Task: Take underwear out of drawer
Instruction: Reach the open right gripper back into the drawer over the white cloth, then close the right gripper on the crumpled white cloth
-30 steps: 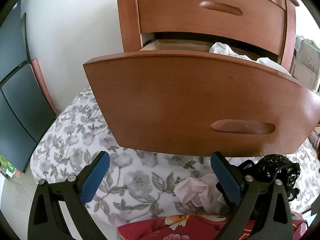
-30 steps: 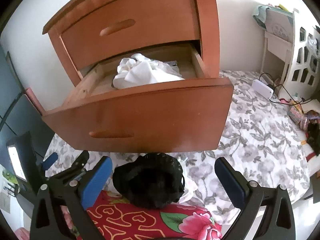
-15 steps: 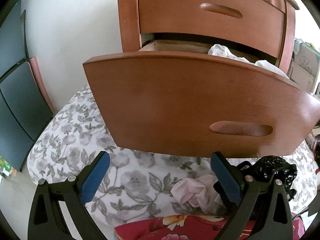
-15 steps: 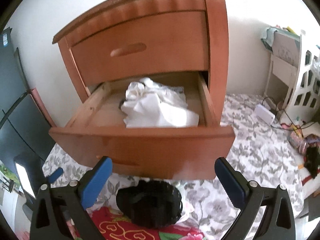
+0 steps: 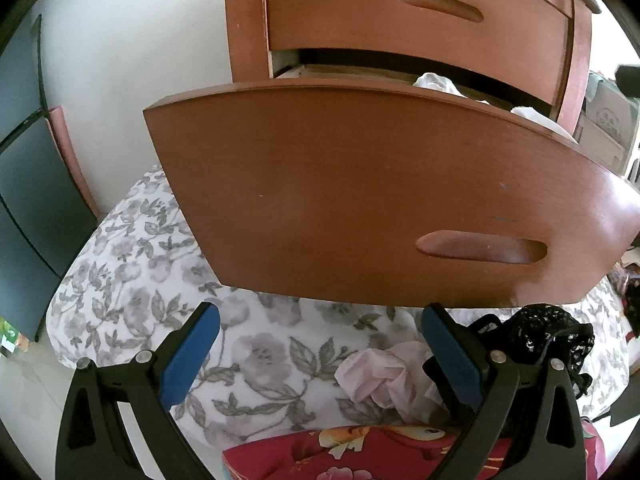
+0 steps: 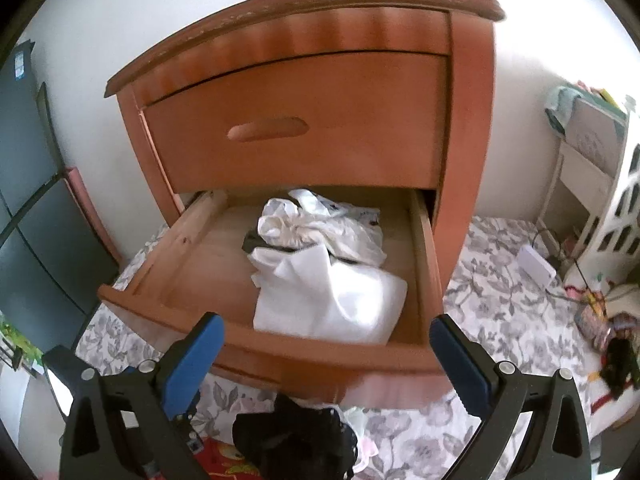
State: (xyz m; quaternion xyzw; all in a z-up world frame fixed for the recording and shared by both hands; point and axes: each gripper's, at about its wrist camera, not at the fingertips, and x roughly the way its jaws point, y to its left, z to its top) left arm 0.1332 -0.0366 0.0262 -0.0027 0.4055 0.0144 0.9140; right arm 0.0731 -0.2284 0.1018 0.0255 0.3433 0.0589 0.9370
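Note:
The wooden nightstand's lower drawer stands pulled out. A heap of white underwear with a dark piece beneath fills its right half. My right gripper hovers open above the drawer's front edge, empty. In the left wrist view the drawer front looms close, with white cloth peeking over it. My left gripper hangs open and empty below that front. A black lace garment and a pale pink garment lie on the floral sheet; the black lace garment also shows under the right gripper.
The shut upper drawer sits above. A red floral cushion lies at the near edge. Dark panels stand at the left. A white shelf unit, a white box with cables and clutter lie to the right.
My right gripper has risen and moved forward, from below the drawer front to above it, looking down into the drawer. The left gripper has barely shifted.

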